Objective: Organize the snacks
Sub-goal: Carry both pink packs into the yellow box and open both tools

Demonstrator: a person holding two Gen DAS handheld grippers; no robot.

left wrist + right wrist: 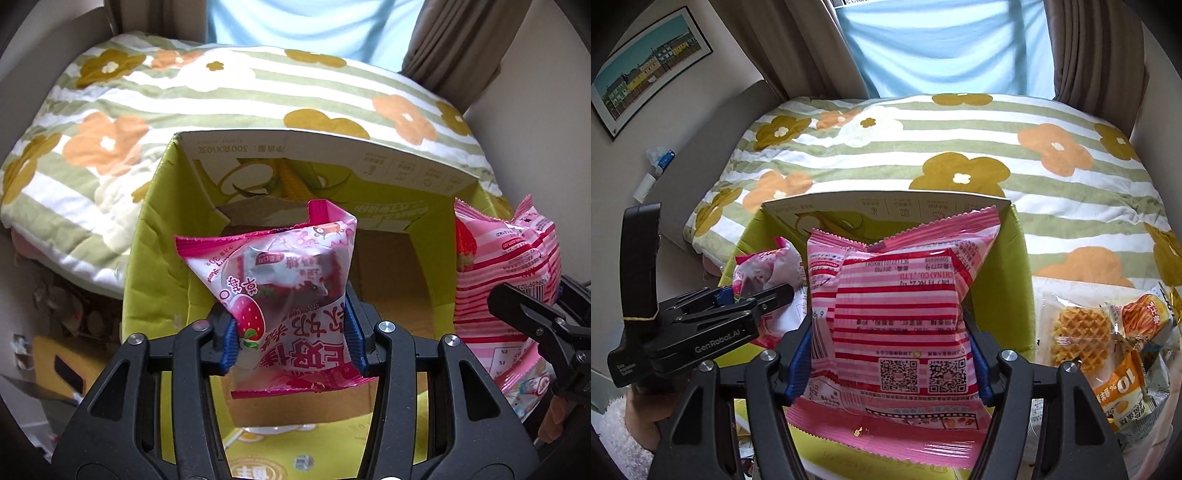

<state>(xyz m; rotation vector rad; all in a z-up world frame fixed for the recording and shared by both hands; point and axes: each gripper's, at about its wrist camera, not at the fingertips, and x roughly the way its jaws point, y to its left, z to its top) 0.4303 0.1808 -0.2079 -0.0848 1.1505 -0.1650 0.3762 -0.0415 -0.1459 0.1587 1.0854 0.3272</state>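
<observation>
Surroundings: my green cardboard box [155, 236] stands open-topped against the flowered quilt [1052, 192] on the bed; waffle packets [1082, 336] lie just right of it.
Left tool [291, 328]: clenched on the strawberry snack bag [280, 266], held over the box's opening.
Right tool [890, 347]: pads grasping the pink striped packet [897, 299], likewise above the box.

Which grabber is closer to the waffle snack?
Right. The right gripper is just beside the waffle snack; the left gripper is on the far side.
</observation>
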